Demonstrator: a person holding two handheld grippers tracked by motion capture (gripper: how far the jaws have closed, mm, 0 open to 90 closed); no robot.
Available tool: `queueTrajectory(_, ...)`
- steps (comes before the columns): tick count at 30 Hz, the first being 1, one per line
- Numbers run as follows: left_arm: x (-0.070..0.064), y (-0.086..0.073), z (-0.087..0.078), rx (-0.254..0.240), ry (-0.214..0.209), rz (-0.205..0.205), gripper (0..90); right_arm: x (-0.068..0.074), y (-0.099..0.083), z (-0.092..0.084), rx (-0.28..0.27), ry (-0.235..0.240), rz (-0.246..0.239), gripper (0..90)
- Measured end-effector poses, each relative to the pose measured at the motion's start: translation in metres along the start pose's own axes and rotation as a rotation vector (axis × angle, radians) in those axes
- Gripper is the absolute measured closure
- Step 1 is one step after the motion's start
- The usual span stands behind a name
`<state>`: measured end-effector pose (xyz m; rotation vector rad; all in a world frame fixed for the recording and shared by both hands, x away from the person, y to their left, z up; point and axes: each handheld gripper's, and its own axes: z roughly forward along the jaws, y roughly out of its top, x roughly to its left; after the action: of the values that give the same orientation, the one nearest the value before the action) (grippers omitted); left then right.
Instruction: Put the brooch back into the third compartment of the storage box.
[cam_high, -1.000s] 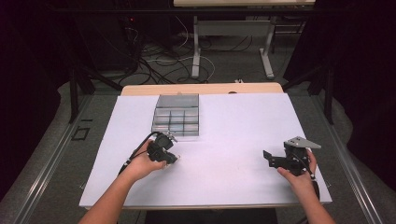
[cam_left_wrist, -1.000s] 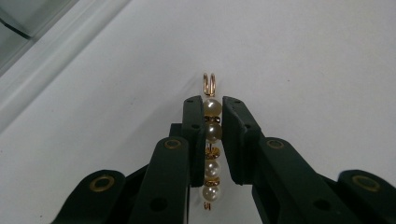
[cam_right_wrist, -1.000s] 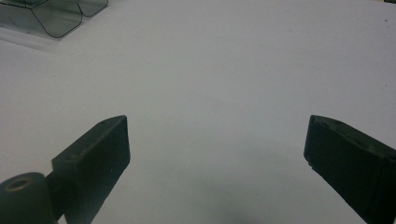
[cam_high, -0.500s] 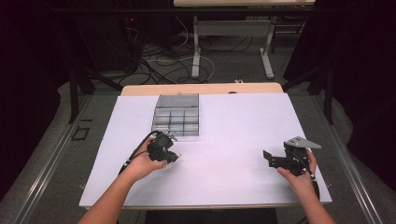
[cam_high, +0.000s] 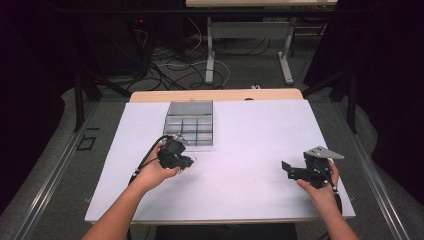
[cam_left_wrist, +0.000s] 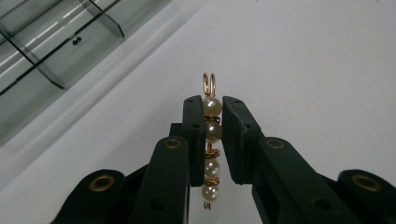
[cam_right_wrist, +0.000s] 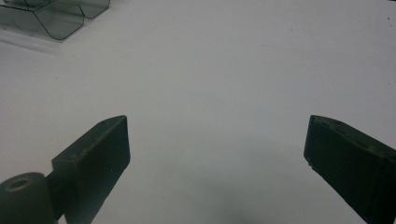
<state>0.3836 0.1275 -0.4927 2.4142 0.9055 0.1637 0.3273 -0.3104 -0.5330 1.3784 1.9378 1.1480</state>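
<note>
— How many things are out on the table (cam_high: 250, 130)?

— One clear compartment box (cam_high: 190, 129) at the far left side, and one pearl pin (cam_left_wrist: 211, 140): four pearls on a gold wire with a double loop at its tip.

— Where is the pin?

— Clamped lengthwise between the fingers of the left gripper (cam_high: 187, 162), just in front of the box; loop and bottom pearl poke out past them.

— And the other hand?

— The right gripper (cam_high: 288, 169) is well apart, its fingers spread wide with bare table between them.
</note>
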Motion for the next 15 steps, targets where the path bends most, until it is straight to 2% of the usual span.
queueTrajectory(15, 0.000, 0.014, -0.015, -0.071, 0.038, -0.001, 80.4, -0.001, 0.000, -0.001, -0.004, 0.007, 0.017, 6.7)
